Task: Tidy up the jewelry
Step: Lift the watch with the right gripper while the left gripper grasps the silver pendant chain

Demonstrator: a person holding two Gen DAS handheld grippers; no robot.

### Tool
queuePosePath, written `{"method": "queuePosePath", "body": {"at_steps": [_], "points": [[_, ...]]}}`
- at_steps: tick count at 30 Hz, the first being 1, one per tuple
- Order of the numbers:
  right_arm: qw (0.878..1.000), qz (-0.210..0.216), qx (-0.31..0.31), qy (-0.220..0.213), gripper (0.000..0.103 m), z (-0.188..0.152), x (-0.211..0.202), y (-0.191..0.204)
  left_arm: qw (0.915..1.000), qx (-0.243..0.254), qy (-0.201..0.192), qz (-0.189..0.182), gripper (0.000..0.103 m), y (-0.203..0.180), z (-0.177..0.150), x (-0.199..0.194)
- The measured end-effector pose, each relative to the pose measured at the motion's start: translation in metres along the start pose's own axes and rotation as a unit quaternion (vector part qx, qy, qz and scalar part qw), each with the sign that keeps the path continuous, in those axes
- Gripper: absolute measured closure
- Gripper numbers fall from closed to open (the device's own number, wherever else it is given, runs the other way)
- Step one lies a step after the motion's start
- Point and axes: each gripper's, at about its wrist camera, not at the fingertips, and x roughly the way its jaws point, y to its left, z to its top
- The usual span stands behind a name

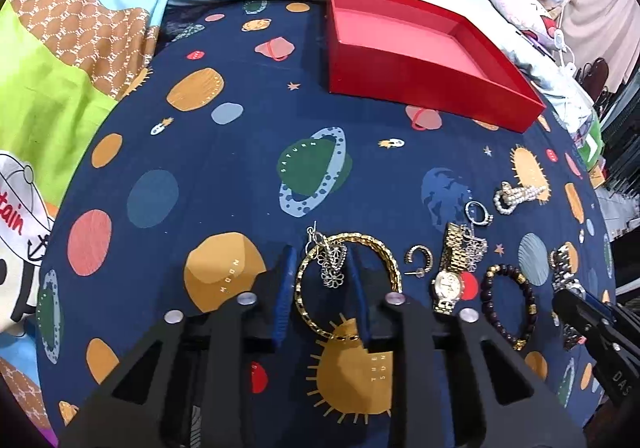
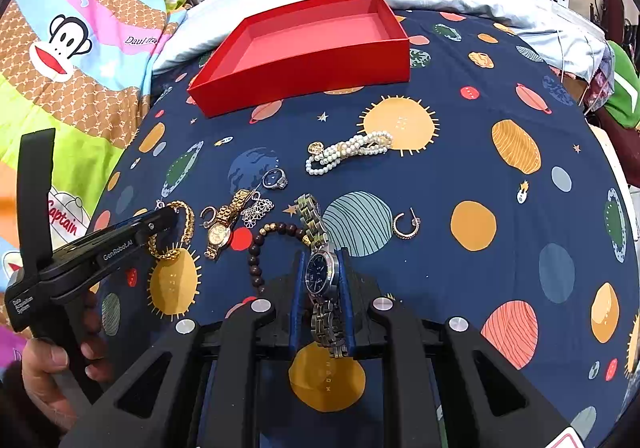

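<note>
Both grippers work the jewelry on the navy planet-print sheet (image 1: 240,176). Left gripper (image 1: 325,268) has its blue pads narrowed around a silver flower earring (image 1: 331,262) and the rim of a gold chain bangle (image 1: 348,288) lying flat — whether they press, I cannot tell. Right gripper (image 2: 322,276) clamps a dark-dialled steel watch (image 2: 321,272) on edge, its linked band running away toward the open red box (image 2: 304,48).

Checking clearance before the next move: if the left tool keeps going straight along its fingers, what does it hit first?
The silver flower earring lying between the left tool's fingers, on the gold bangle; below these is the bedsheet. Depth is hard to judge.
</note>
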Motion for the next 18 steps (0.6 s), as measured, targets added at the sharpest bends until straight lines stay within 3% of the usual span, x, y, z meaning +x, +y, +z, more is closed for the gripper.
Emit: {"method": "queuePosePath", "body": {"at_steps": [9,18], "points": [[1.000,0.002,0.000,-0.004,0.088,0.000,-0.004,-0.001,0.9998,-0.003,-0.004,-0.018,0.097,-0.001,-0.001,-0.008],[1.000,0.006,-0.002,-0.012,0.088,0.000,-0.013,0.000,0.9996,-0.007,-0.010,-0.026,0.099,-0.003,0.000,-0.018]]}}
